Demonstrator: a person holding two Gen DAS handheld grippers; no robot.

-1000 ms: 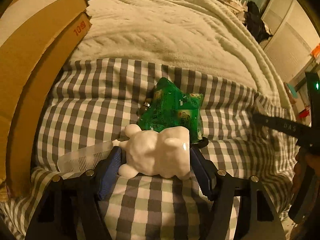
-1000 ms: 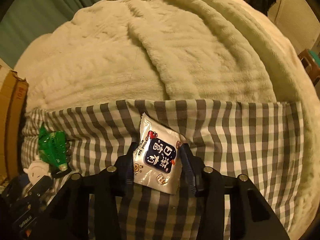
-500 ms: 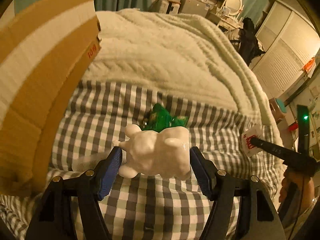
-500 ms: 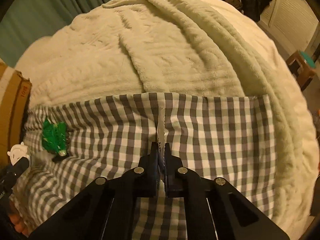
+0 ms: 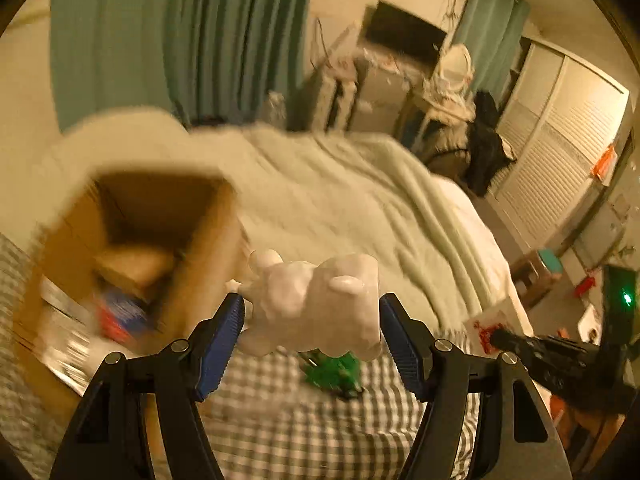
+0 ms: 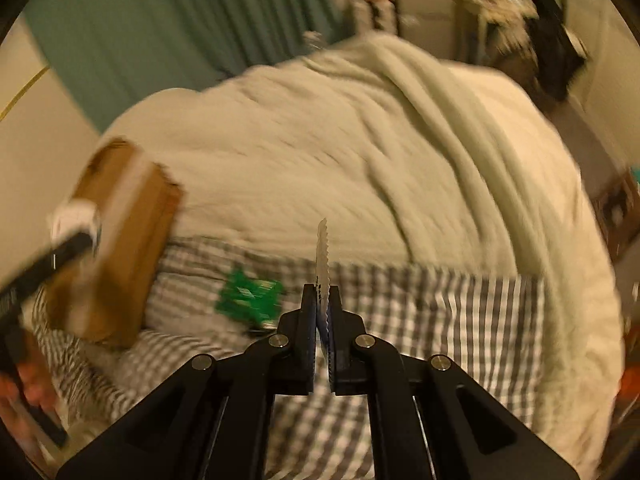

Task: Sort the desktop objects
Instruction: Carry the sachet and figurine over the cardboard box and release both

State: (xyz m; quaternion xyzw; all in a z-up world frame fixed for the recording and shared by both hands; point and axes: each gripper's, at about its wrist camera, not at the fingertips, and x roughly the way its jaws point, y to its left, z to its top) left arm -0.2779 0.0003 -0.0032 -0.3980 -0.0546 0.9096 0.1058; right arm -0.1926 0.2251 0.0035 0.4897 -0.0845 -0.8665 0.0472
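My left gripper (image 5: 312, 312) is shut on a white ceramic animal figurine (image 5: 316, 304), held in the air above the checked cloth (image 5: 304, 432). My right gripper (image 6: 321, 300) is shut on a white snack packet (image 6: 322, 256), seen edge-on with its serrated rim upward. The same packet (image 5: 490, 324) and right gripper (image 5: 532, 350) show at the right of the left wrist view. A green packet (image 6: 248, 294) lies on the checked cloth (image 6: 420, 312); in the left wrist view the green packet (image 5: 334, 372) peeks out below the figurine. An open cardboard box (image 5: 132, 264) stands at the left with items inside.
The cardboard box (image 6: 120, 256) stands left of the green packet, with the left gripper and figurine (image 6: 74, 220) in front of it. A cream blanket (image 6: 360, 152) covers the bed behind the cloth. Furniture and a green curtain (image 5: 180, 40) stand beyond.
Both grippers have risen from the cloth with their loads. The right gripper closed flat on the snack packet, now edge-on. The box's open inside has come into the left wrist view.
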